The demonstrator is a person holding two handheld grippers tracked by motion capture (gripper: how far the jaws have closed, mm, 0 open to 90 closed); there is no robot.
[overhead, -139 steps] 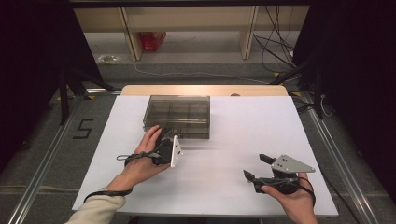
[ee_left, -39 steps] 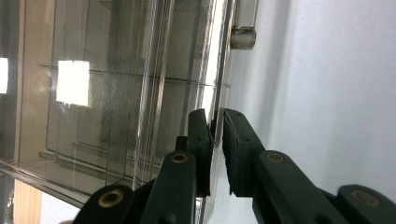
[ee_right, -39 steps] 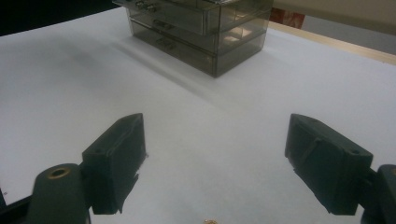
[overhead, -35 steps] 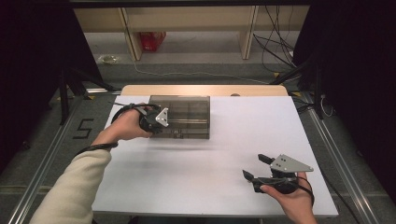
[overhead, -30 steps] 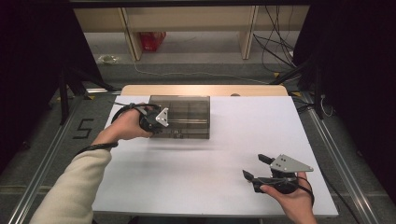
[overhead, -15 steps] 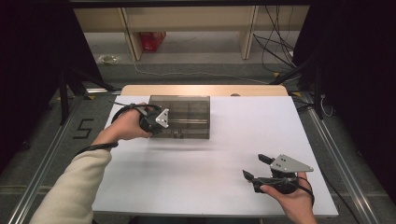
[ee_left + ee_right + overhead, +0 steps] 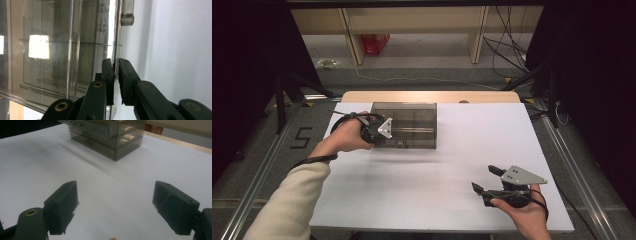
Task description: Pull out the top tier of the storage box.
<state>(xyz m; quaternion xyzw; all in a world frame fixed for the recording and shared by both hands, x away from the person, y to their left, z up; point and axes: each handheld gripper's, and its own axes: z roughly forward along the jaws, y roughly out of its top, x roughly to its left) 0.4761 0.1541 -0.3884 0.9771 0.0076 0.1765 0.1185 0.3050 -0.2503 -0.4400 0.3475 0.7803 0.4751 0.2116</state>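
High view, left to right. In the centre-left of the frame, the left gripper [image 7: 376, 131] is pressing against the left end of a smoky transparent organiser box [image 7: 409, 125], which is sitting in the upper middle of the white worktop [image 7: 452, 165]. In the left gripper view, its fingers [image 7: 110, 75] are nearly meeting, pinching what appears to be a thin clear edge of the box [image 7: 75, 50]; glare is obscuring the exact part. In the lower right, the right gripper [image 7: 492, 182] is resting low over the worktop, well apart from the box, its fingers [image 7: 62, 202] standing wide and holding nothing.
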